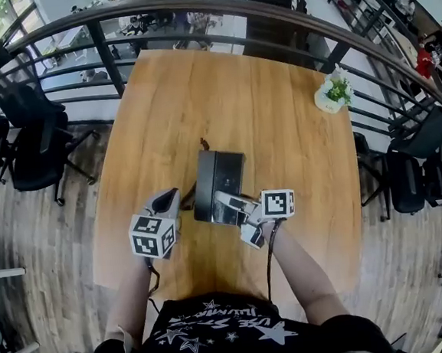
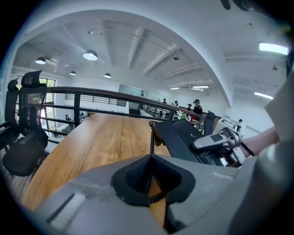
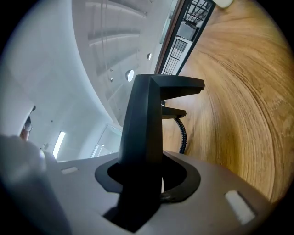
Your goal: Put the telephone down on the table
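A black desk telephone hangs over the middle of the wooden table; whether its base touches the wood I cannot tell. My right gripper is shut on the phone's near edge. In the right gripper view the dark body fills the gap between the jaws. The grey handset lies on the phone. My left gripper sits just left of the phone. It is shut on the black coiled cord, which runs down into my left gripper.
A small potted plant stands at the table's far right. A curved dark railing runs behind the table. Black office chairs stand at the left and the right. The person's arm reaches in from below.
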`<state>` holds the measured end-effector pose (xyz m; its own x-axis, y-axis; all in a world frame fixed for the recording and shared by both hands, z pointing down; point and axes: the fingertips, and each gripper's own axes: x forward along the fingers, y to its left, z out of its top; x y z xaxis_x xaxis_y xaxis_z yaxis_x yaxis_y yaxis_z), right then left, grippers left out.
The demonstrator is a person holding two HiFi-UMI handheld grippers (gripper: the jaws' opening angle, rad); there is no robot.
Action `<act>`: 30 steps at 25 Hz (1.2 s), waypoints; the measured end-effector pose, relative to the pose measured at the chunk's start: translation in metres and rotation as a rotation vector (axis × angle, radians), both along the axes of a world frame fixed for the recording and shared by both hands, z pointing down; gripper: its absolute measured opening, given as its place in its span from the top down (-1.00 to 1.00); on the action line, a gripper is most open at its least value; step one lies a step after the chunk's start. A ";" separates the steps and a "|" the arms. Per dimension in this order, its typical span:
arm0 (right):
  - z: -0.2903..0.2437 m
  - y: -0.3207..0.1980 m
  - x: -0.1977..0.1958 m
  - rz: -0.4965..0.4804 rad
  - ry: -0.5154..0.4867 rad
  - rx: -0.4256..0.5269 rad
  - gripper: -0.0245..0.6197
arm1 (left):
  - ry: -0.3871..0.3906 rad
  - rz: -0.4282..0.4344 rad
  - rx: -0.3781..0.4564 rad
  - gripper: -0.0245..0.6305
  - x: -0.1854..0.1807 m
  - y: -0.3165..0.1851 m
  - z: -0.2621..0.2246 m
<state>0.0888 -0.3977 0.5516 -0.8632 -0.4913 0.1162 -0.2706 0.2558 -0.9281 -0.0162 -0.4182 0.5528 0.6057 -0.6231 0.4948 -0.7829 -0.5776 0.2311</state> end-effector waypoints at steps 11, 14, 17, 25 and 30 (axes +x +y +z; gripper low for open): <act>0.044 -0.019 0.011 0.041 0.020 -0.093 0.43 | -0.019 0.019 -0.052 0.92 0.004 -0.012 0.029; 0.051 -0.018 0.017 0.054 0.030 -0.131 0.43 | -0.017 0.020 -0.061 0.92 0.009 -0.014 0.033; 0.045 -0.022 0.013 0.022 0.020 -0.046 0.43 | -0.018 0.023 -0.069 0.92 0.012 -0.013 0.036; 0.053 -0.018 0.015 0.025 0.115 -0.034 0.43 | -0.024 0.029 -0.084 0.92 0.017 -0.008 0.040; 0.054 -0.019 0.016 0.008 0.193 -0.004 0.43 | -0.028 0.033 -0.091 0.92 0.022 -0.007 0.042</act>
